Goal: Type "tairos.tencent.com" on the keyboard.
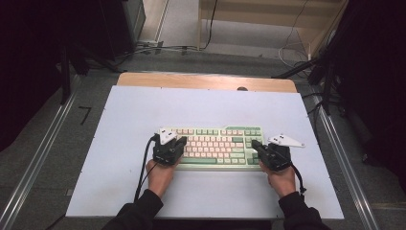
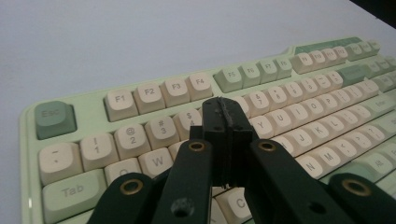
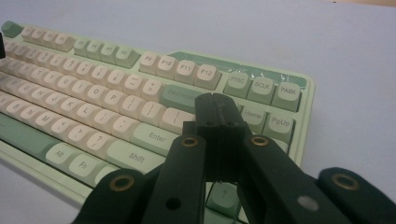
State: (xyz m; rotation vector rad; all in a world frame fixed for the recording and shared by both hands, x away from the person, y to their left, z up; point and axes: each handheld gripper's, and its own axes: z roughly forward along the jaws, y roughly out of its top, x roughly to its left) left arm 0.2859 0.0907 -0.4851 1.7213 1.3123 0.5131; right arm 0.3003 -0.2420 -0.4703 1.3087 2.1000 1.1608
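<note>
Both closed, empty claws, left [image 1: 180, 140] and right [image 1: 255, 143], over opposite ends of the green keyboard [image 1: 213, 146].

Matt plastic keyboard [image 1: 215, 146] with smooth cream and green keycaps, matt black left gripper [image 2: 225, 112] with brass-coloured rivets, smooth white tabletop [image 1: 201, 108], wooden far edge [image 1: 201, 80]

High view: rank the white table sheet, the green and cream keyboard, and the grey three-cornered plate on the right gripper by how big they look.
1. White table sheet, largest.
2. Green and cream keyboard.
3. Grey three-cornered plate on the right gripper, smallest.
</note>
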